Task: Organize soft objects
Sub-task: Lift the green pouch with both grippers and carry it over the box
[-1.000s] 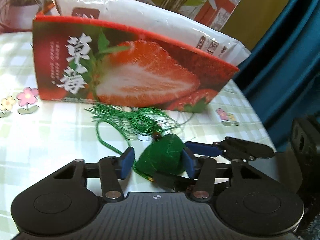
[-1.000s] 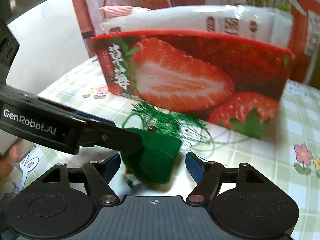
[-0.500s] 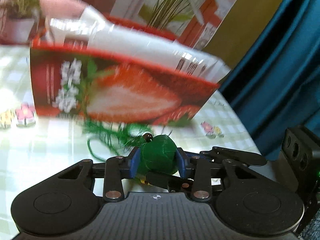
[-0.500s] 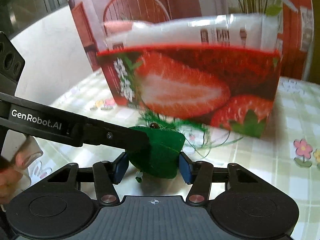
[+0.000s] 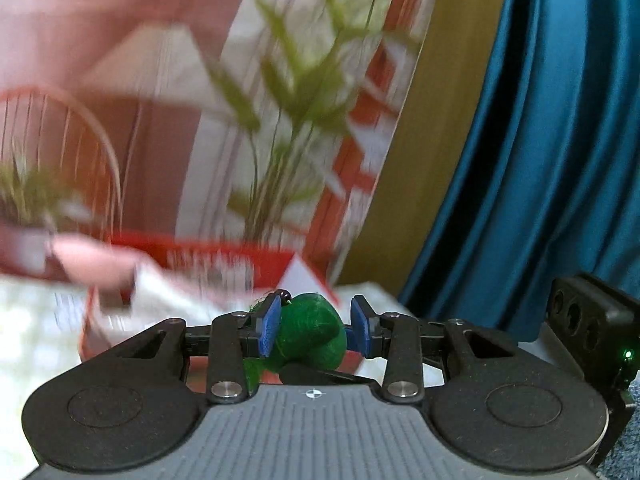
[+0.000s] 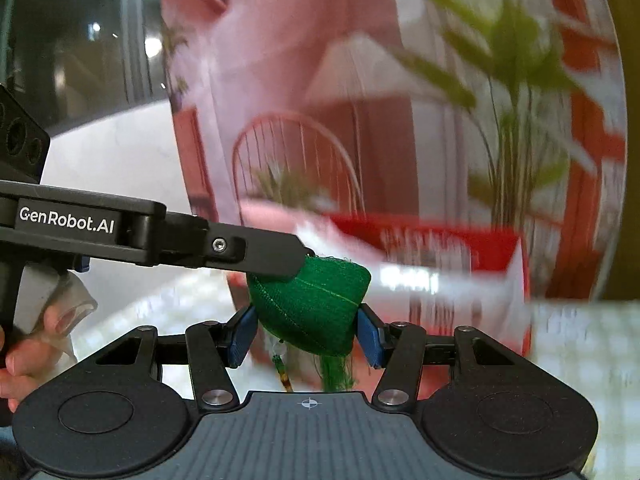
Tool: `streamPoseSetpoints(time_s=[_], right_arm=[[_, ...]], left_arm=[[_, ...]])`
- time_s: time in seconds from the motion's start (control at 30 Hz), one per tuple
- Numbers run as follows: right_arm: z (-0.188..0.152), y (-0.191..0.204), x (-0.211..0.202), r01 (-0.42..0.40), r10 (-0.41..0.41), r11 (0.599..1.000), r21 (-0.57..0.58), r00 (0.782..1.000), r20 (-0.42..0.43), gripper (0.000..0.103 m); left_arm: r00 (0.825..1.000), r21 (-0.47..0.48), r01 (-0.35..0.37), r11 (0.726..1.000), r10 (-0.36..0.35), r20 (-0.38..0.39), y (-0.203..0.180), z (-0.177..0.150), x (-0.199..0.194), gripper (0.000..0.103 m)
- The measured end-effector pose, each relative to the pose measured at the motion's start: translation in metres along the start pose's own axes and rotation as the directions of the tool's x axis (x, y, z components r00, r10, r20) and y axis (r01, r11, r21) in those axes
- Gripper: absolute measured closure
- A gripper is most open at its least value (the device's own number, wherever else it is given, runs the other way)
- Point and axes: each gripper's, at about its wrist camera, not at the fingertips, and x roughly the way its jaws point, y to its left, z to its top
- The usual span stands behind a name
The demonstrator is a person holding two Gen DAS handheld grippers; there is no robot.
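Observation:
A green fabric sachet [image 5: 314, 332] with a green tassel is held in the air between both grippers. My left gripper [image 5: 316, 326] is shut on it, blue pads on either side. My right gripper [image 6: 306, 334] is also shut on the sachet [image 6: 316, 304], and the tassel [image 6: 336, 372] hangs below it. The left gripper's finger [image 6: 256, 254] reaches in from the left and touches the sachet's top. The red strawberry box [image 5: 224, 258] with a white packet [image 6: 408, 276] inside sits just beyond and below, blurred.
A checked tablecloth [image 6: 580, 344] covers the table. A printed backdrop with a plant [image 5: 288, 120] stands behind the box. A blue curtain [image 5: 540, 160] hangs at the right. A hand [image 6: 36, 340] holds the left gripper's handle.
Both grippers closed on the sachet and lifted it off the table, up to the level of the box's top rim. The view is blurred from motion.

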Motion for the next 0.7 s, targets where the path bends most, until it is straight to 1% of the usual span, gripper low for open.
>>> streamPoseSetpoints(time_s=[0.17,0.23,0.3,0.43,0.5,0.6,0.7], right_arm=[[0.046,0.008,0.004,0.010,-0.003,0.997,-0.080,0.996,0.091,0.054],[0.062,0.014,0.006,0.022,-0.007,0.992,-0.122,0.992,0.124,0.054],[0.074,0.019,0.011,0.042,-0.017,0.985,-0.165,0.989,0.150,0.054],[0.090,0.026,0.024,0.085,-0.043,0.965,-0.247,0.984,0.173,0.054],[0.094,0.027,0.031,0.101,-0.055,0.958,-0.269,0.983,0.174,0.054],[0.095,0.024,0.044,0.134,-0.086,0.946,-0.294,0.982,0.171,0.054],[0.089,0.018,0.057,0.158,-0.116,0.944,-0.291,0.981,0.156,0.054]], left_arm=[[0.994,-0.001,-0.004,1.000,0.004,0.110,0.002,0.030,-0.007,0.063],[0.990,0.007,-0.014,1.000,0.013,0.140,0.004,0.040,-0.007,0.063],[0.988,0.007,-0.026,1.000,0.024,0.154,0.007,0.047,-0.003,0.063],[0.987,-0.029,-0.022,0.999,0.027,0.160,0.024,0.055,0.006,0.063],[0.987,-0.042,-0.015,0.999,0.021,0.157,0.032,0.056,0.010,0.063],[0.990,-0.056,-0.001,0.998,0.009,0.141,0.041,0.055,0.023,0.062],[0.994,-0.062,0.011,0.998,-0.004,0.107,0.049,0.047,0.041,0.062]])
